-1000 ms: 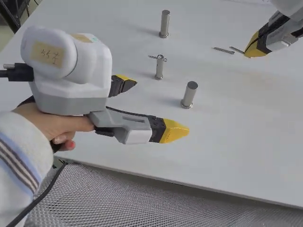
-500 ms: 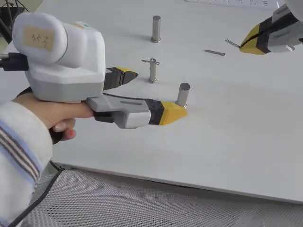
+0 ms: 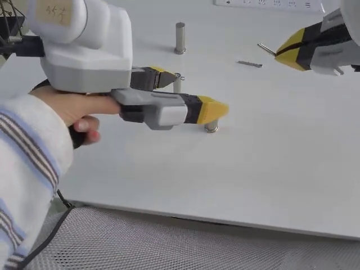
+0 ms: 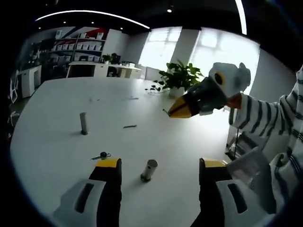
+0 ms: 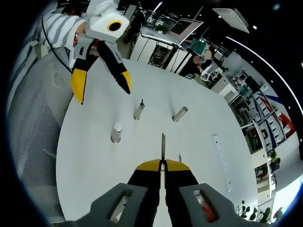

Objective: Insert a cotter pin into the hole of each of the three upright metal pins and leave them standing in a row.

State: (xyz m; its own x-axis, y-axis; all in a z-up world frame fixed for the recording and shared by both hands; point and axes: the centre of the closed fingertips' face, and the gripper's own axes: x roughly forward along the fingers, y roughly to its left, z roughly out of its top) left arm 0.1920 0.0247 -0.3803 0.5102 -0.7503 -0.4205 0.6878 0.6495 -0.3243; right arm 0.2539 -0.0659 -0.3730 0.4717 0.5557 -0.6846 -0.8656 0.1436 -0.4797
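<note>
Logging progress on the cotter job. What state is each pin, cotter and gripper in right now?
near pin: upright, no cotter.
middle pin: upright, cotter inserted.
far pin: upright, no cotter.
loose cotter: lying flat on the table.
held cotter: clamped in the right gripper.
left gripper: open, aimed at near pin, not gripping it.

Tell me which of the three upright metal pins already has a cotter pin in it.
The middle upright silver metal pin: a thin cotter pin sticks out sideways near its top. The far pin and the near pin are bare.
</note>
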